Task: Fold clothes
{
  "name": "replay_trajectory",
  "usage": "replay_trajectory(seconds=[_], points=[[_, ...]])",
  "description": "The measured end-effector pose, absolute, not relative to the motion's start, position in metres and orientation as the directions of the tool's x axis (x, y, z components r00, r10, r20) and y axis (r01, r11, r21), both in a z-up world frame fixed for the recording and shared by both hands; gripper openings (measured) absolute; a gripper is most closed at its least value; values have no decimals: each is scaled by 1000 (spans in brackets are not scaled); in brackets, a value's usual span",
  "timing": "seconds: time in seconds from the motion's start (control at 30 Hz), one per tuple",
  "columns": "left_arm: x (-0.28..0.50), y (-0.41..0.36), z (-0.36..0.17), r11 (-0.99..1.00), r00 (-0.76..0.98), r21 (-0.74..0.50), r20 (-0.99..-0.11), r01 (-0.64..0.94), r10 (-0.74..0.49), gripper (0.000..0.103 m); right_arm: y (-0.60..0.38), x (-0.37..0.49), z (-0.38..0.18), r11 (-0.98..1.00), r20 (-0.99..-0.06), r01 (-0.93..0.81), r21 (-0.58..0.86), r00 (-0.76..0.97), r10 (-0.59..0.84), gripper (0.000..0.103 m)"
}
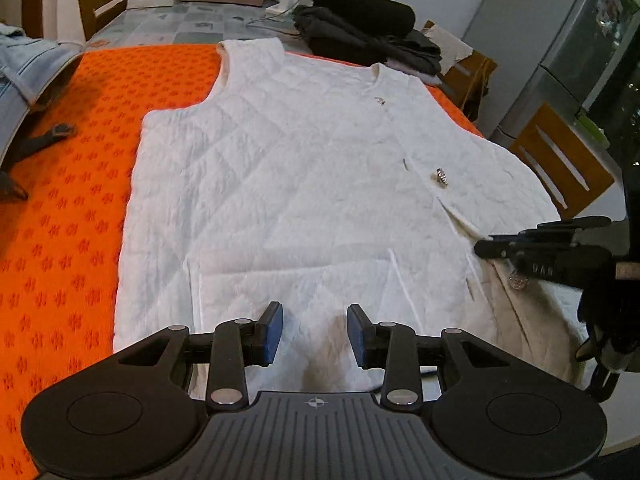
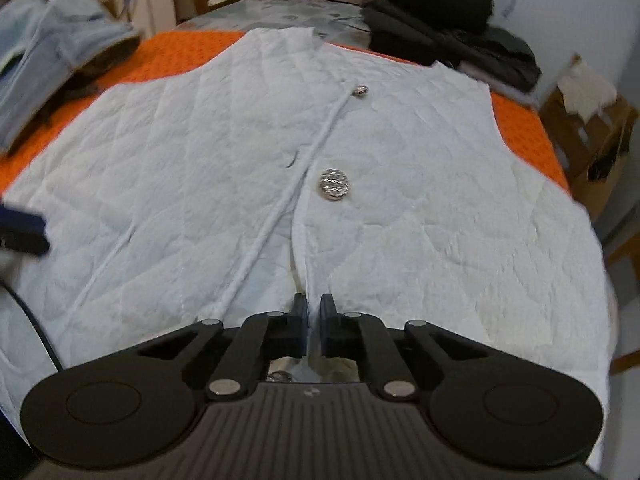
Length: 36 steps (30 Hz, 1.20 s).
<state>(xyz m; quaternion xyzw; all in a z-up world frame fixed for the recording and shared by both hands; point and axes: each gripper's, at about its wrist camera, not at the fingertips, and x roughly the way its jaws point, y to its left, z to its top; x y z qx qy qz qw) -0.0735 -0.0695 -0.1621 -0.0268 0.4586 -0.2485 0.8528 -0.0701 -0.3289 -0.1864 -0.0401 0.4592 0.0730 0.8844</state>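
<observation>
A white quilted vest [image 1: 280, 160] lies flat, front up, on an orange patterned cloth [image 1: 60, 220]. In the right wrist view the vest [image 2: 180, 152] shows its front opening and two silver buttons [image 2: 335, 184]. My left gripper [image 1: 315, 320] hovers open over the hem, with nothing between its blue pads [image 1: 273, 332]. My right gripper [image 2: 314, 312] is shut on the vest's front edge near the hem. In the left wrist view the right gripper [image 1: 486, 246] comes in from the right, and the flap beside it is turned back, showing cream lining.
A light denim garment [image 1: 24, 68] lies at the left on the cloth. Dark folded clothes [image 1: 360, 28] are stacked at the table's far end. A wooden chair [image 1: 560, 156] stands off the right edge, and a cardboard box [image 2: 592, 136] sits beyond it.
</observation>
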Motion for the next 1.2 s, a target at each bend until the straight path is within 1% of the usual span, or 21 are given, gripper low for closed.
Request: replay_trajectory(seconds=[0.23,0.4,0.47,0.5,0.57,0.63,0.73,0.8,0.93,1.07,1.17,1.2], points=[[-79,-72,-162,887,468,-262,-772,381,-429,38,-343,-51,-189,993,-808,-86,85,577,119,7],[-82,-71,-159,895,476,-266,-772,359,-421,39,-346,-43,-187,991,-810,-69,117,571,135,7],[-84,-67,-153,900,496,-281,-759,334,-422,40,-348,-49,-186,987,-813,-69,143,561,157,7],[-84,-65,-150,902,508,-289,-751,322,-422,42,-349,-53,-186,985,-811,-70,159,559,171,8],[-83,-60,-147,904,520,-300,-743,304,-421,43,-349,-59,-185,979,-807,-81,188,555,201,9],[-81,-56,-144,907,530,-299,-739,297,-417,43,-350,-66,-182,971,-796,-119,208,557,239,18],[-83,-51,-136,908,546,-288,-728,305,-414,43,-357,-85,-168,962,-784,-153,225,558,272,22],[-85,-46,-131,906,551,-293,-721,306,-419,43,-362,-104,-157,966,-785,-155,206,564,257,24],[-90,-34,-126,903,551,-302,-718,305,-426,43,-364,-144,-145,975,-798,-128,180,561,221,27],[-96,-25,-123,899,540,-293,-723,325,-431,43,-348,-181,-149,977,-807,-106,184,551,212,27],[-97,-23,-126,898,524,-282,-736,338,-428,43,-327,-196,-160,986,-820,-105,129,547,165,36],[-98,-22,-127,898,519,-280,-740,340,-428,43,-319,-199,-165,989,-825,-110,103,546,147,42]])
